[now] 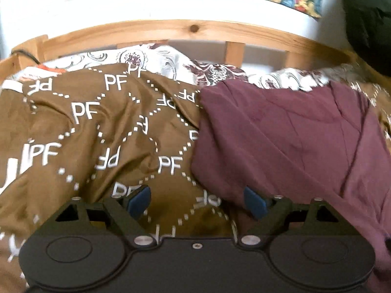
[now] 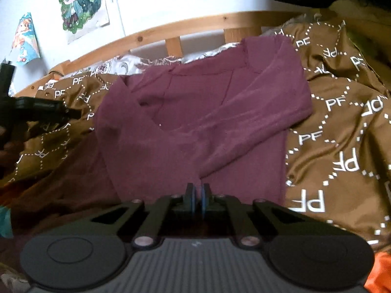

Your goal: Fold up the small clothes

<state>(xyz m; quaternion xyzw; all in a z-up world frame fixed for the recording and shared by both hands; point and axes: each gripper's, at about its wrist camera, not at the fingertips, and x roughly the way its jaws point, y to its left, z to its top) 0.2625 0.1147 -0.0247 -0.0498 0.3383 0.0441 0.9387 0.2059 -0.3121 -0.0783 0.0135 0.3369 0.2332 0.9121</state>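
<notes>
A maroon long-sleeved top (image 2: 195, 112) lies spread on a brown blanket (image 2: 342, 127) printed with white PF letters, its sleeves folded across the body. My right gripper (image 2: 198, 195) is shut at the top's near hem, where the cloth puckers into a crease between the pads. In the left wrist view the same top (image 1: 281, 134) fills the right half. My left gripper (image 1: 197, 202) stands open above the brown blanket (image 1: 97, 127), nothing between its blue pads, the right pad (image 1: 254, 201) at the top's left edge. The left gripper's black body (image 2: 34, 105) shows at the left edge of the right wrist view.
A wooden bed rail (image 1: 195, 30) runs along the far side, with a floral sheet (image 1: 156, 58) below it. Posters (image 2: 80, 5) hang on the white wall. A dark bulky shape (image 1: 369, 24) sits at the top right. Orange cloth (image 2: 381, 268) lies at the near right.
</notes>
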